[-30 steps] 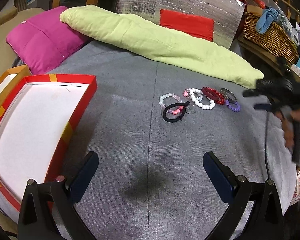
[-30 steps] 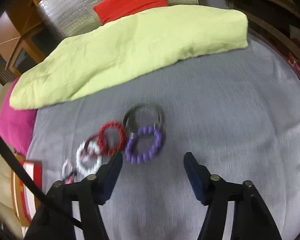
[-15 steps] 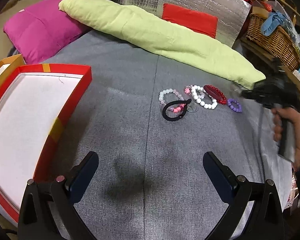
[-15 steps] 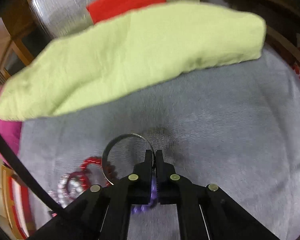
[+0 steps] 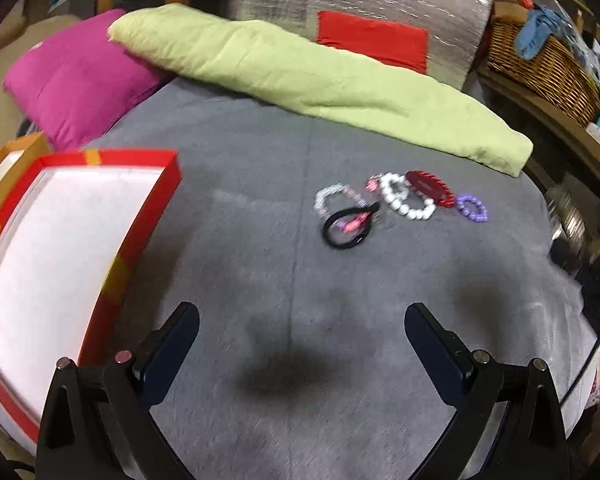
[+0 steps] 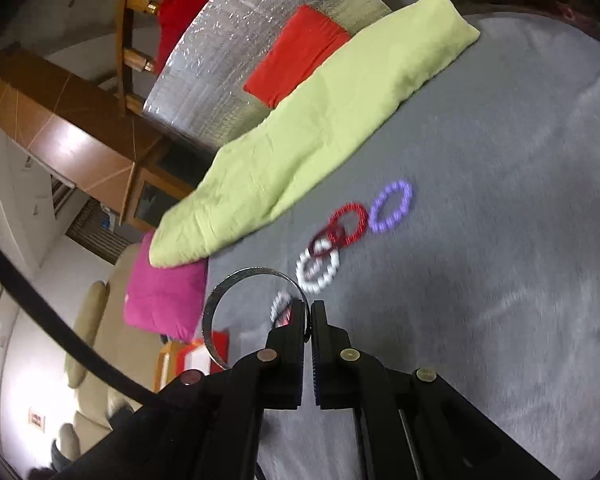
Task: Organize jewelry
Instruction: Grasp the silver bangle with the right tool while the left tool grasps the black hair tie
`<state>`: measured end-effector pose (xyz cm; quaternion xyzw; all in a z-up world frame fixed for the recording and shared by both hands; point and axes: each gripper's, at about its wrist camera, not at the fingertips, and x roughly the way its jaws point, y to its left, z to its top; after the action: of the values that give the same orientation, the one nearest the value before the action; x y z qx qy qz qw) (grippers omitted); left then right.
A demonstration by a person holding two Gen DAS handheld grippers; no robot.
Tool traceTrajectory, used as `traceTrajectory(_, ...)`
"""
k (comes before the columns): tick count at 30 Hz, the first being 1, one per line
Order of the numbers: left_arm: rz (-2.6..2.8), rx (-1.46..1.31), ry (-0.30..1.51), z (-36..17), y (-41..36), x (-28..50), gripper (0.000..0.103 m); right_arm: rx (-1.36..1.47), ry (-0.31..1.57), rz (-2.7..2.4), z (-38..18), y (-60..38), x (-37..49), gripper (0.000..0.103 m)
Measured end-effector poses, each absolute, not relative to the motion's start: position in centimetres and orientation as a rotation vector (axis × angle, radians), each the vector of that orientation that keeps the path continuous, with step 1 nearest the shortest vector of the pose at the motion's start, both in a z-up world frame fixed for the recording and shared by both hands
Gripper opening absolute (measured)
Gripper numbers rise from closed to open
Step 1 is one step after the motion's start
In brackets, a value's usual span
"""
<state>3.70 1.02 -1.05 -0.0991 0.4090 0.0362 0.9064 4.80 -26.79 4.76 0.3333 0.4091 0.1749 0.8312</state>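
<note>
Right wrist view: your right claw [image 6: 310, 312] clamps a thin silver metal bangle [image 6: 236, 280]; beaded bracelets [image 5: 408, 200] wait on the bed, red-rimmed white tray [image 5: 148, 216] empty, left claw [image 5: 300, 336] apart.

On the grey cover lie five bead bracelets: one purple [image 5: 473, 208], one red [image 5: 429, 188], one white [image 5: 407, 201], one clear [image 5: 332, 200] and one pink [image 5: 354, 224]. There is one black hair tie [image 5: 346, 232], one silver bangle [image 6: 244, 280] and one red-rimmed tray [image 5: 140, 236] at the left.
</note>
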Motion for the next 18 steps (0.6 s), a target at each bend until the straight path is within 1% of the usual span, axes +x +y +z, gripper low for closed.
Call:
traceTrajectory(1,0.059,-0.193,0.845,-0.7,0.7,4.6,0.102,0.706,0.873,0.374,4.6,-27.1,4.8,0.004)
traceTrajectory(3,0.037,-0.170,0.844,-0.2,0.2,6.5,0.098,0.691,0.875,0.366,4.2,-27.1,5.2,0.004)
traceTrajectory(8,-0.025,-0.043,0.901,-0.8,-1.8,11.7,0.074,0.742,0.888,0.387,3.1,-28.1,6.1,0.004)
traceTrajectory(9,-0.032,-0.019,0.913,-1.1,-2.1,12.4,0.072,0.746,0.890,0.391,3.0,-28.1,6.3,0.004)
traceTrajectory(11,-0.047,0.011,0.931,-1.7,-2.6,13.9,0.057,0.750,0.895,0.400,2.9,-28.3,6.4,0.004)
traceTrajectory(12,-0.053,0.013,0.939,-1.9,-2.8,14.4,0.053,0.748,0.897,0.406,2.9,-28.3,6.4,0.004)
traceTrajectory(13,-0.062,0.014,0.947,-2.1,-2.9,15.0,0.044,0.744,0.900,0.412,2.8,-28.1,6.5,0.004)
traceTrajectory(14,-0.068,0.022,0.962,-2.4,-3.1,15.5,0.032,0.743,0.903,0.417,2.8,-27.9,6.6,0.004)
traceTrajectory(15,-0.071,0.029,0.974,-2.7,-3.3,15.9,0.023,0.741,0.906,0.422,2.7,-27.8,6.7,0.004)
traceTrajectory(16,-0.083,0.033,0.985,-2.9,-3.4,16.2,0.011,0.738,0.908,0.425,2.7,-27.6,6.8,0.004)
traceTrajectory(18,-0.097,0.052,0.985,-2.9,-3.6,16.1,0.010,0.742,0.907,0.425,2.7,-27.7,6.9,0.004)
